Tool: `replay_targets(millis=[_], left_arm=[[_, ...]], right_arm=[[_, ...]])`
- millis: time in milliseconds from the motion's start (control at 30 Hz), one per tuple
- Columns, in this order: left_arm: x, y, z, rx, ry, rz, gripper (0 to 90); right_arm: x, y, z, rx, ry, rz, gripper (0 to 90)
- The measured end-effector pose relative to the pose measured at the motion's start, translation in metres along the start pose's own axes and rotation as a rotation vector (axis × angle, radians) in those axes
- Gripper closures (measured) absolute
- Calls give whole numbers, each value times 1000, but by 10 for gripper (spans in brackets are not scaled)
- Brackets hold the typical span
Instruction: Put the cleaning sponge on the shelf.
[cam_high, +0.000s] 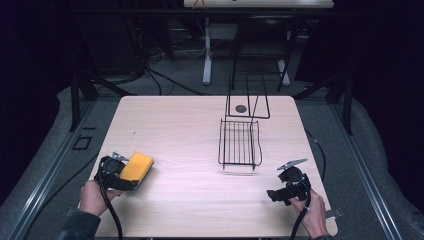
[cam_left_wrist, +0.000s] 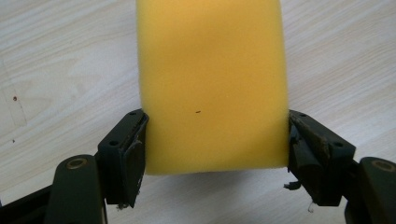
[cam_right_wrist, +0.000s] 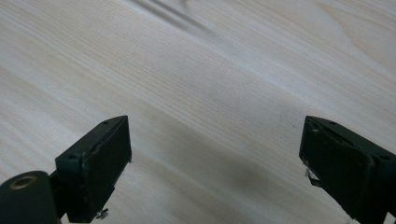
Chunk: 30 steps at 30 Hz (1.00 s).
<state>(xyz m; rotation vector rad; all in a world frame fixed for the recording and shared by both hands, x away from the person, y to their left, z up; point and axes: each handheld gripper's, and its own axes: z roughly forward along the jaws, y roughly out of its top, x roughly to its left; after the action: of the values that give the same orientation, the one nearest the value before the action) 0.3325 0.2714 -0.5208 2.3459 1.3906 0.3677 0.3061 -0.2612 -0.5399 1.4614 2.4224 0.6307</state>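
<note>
The left claw (cam_left_wrist: 215, 140) was clenched on the soft yellow rectangular foam sponge (cam_left_wrist: 212, 84), low over the pale wooden worktop (cam_high: 200, 150)'s near left corner. The right claw (cam_right_wrist: 215, 154) gaped, released. Grasp apparently secured; lifting likely came next.

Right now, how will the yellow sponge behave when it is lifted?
The yellow sponge is probably light and soft: the left tool grips its sides. It likely will not slip, roll or break, being a flat foam block.

Sponge (cam_left_wrist: 212, 84) top cut off by frame edge, small dark disc (cam_high: 241, 108) behind rack (cam_high: 240, 143) too small to ID
</note>
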Motion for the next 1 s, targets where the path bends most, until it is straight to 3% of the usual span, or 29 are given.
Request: replay_targets(millis=[200,433,667,833,1000], left_arm=[[-4,2,1,7,-11,31,282],[-4,2,2,8,-9,42,284],[-4,2,-5,-18,-15,51,286],[-6,5,-3,-9,-24,61,288],[-14,9,-2,-1,-37,111,289]], right_arm=[[2,2,1,2,6,-11,87],[2,2,2,4,18,-4,87],[5,3,-2,-20,-4,-16,87],[2,3,-2,-23,0,-12,87],[0,2,1,-16,17,-8,87]])
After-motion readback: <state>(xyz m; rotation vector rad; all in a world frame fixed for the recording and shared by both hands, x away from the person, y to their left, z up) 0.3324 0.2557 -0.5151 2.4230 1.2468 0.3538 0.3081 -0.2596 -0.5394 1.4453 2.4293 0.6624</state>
